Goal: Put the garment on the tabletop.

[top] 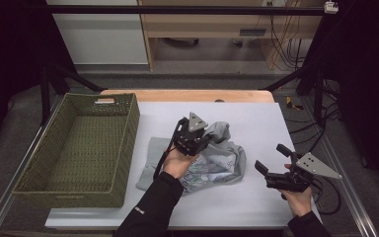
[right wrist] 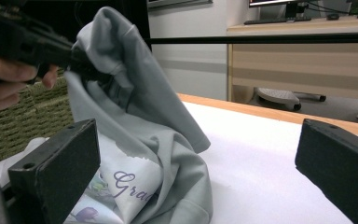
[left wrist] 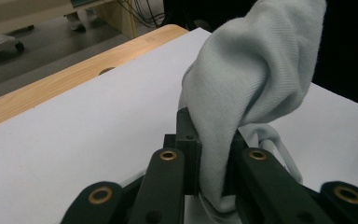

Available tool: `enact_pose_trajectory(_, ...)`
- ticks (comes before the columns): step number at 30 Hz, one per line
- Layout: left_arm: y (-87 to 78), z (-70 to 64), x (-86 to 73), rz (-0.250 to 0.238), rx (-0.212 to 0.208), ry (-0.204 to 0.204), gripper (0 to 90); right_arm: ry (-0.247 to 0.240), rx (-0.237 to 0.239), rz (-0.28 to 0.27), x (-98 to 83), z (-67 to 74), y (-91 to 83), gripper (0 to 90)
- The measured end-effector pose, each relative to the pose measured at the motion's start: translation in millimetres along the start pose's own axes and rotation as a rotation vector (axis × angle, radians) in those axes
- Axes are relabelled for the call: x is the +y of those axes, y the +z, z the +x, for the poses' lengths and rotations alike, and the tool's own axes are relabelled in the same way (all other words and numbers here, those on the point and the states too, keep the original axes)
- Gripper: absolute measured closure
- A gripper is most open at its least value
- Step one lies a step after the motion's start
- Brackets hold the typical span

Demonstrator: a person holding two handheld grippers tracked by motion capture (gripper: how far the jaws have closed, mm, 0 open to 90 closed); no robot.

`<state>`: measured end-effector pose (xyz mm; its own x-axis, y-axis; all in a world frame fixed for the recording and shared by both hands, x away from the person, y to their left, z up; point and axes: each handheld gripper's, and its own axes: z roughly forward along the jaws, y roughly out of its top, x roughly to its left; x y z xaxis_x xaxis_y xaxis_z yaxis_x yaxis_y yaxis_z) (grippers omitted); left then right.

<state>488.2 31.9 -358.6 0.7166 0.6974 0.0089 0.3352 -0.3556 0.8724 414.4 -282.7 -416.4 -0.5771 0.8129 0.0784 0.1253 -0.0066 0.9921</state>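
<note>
Near the middle of the desk (top: pixel 256 123), the left gripper (top: pixel 192 136) is pinching a fold of the soft, light grey shirt (top: pixel 222 163) between closed fingers, while the right gripper (top: pixel 271 170) is waiting with fingers apart toward the right edge, and the limp cloth looks best gathered by a bunched fold.

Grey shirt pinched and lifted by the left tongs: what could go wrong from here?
1. The left tongs are shut on one small fold of the grey shirt; the fold could slip out if lifted higher.
2. Most of the shirt lies bunched on the table, so it may drag or unfold unevenly.
3. The right tongs hang open and apart from the cloth, giving no support; the basket rim could snag trailing fabric.
</note>
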Motion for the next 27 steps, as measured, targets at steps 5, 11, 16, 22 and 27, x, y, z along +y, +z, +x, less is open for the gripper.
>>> enact_pose_trajectory(5,-0.5,0.1,-23.8,-0.004,-0.008,0.006,81.8,0.007,0.003,0.009,-3.6,1.4,1.0,0.4)
enact_pose_trajectory(11,4.2,-2.7,-52.5,-0.006,-0.022,0.004,81.1,-0.014,0.009,0.011,-5.9,2.1,3.4,0.4)
enact_pose_trajectory(16,5.8,-0.4,-68.3,-0.006,-0.031,-0.018,77.5,0.005,0.008,0.025,-6.9,3.7,4.6,0.4)
enact_pose_trajectory(22,-3.7,-2.8,-69.5,-0.029,-0.002,-0.040,31.1,0.005,0.006,0.026,-8.6,4.2,6.4,0.4)
enact_pose_trajectory(27,-25.9,-6.6,-53.6,-0.046,-0.018,-0.024,6.8,0.010,0.007,0.028,-8.4,4.2,7.0,0.4)
